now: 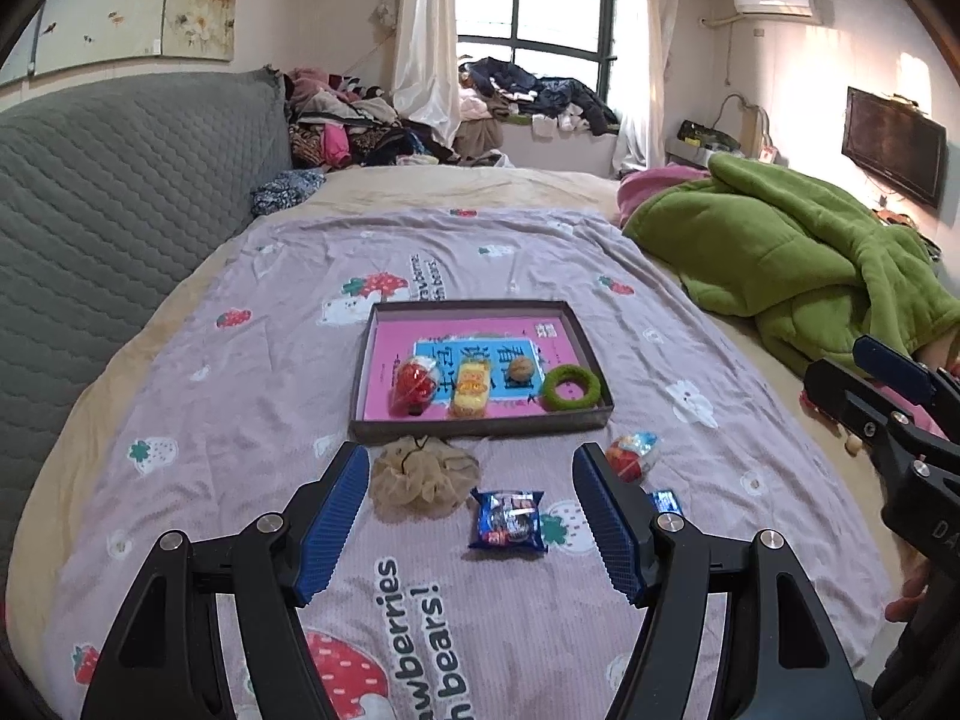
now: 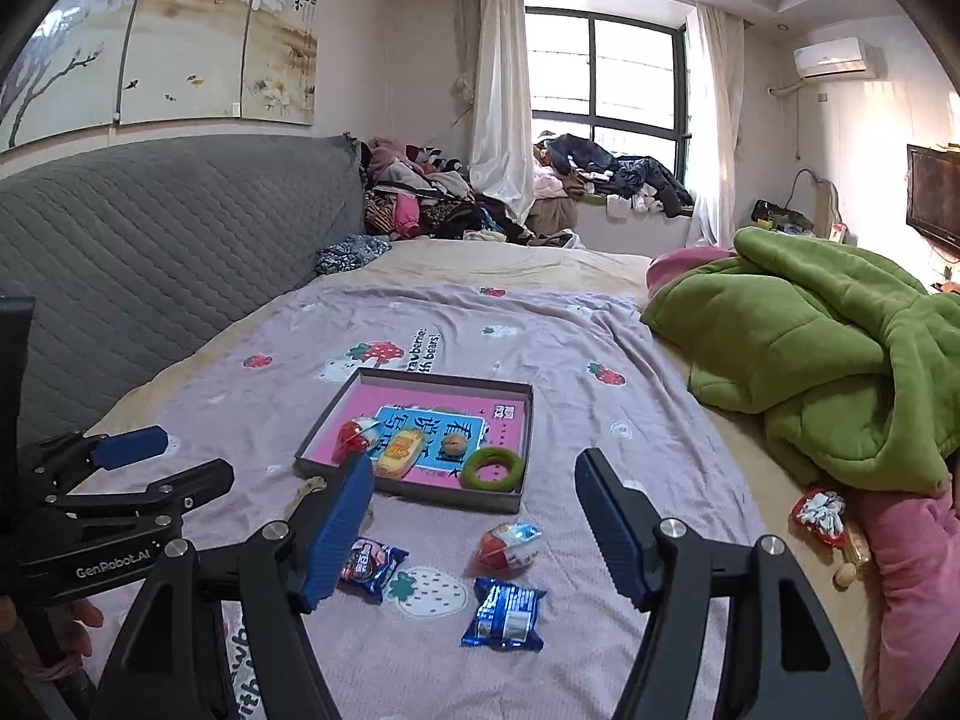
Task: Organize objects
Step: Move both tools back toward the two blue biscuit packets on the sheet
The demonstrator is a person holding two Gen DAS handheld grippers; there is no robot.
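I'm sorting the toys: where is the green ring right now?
The green ring sits inside the tray, in its near right corner, just right of the walnut.

Glossy foil snack packet (image 2: 504, 613) lies on matt printed cloth sheet (image 2: 600, 432).

The bed (image 1: 180, 420) carries a tray (image 1: 591, 360), 2 blue packets (image 1: 507, 519) (wrapped), a mesh pouch (image 1: 423, 480).

home bedroom | bed (image 1: 180, 372) | clothes pile (image 1: 360, 126) | wall TV (image 1: 894, 144)
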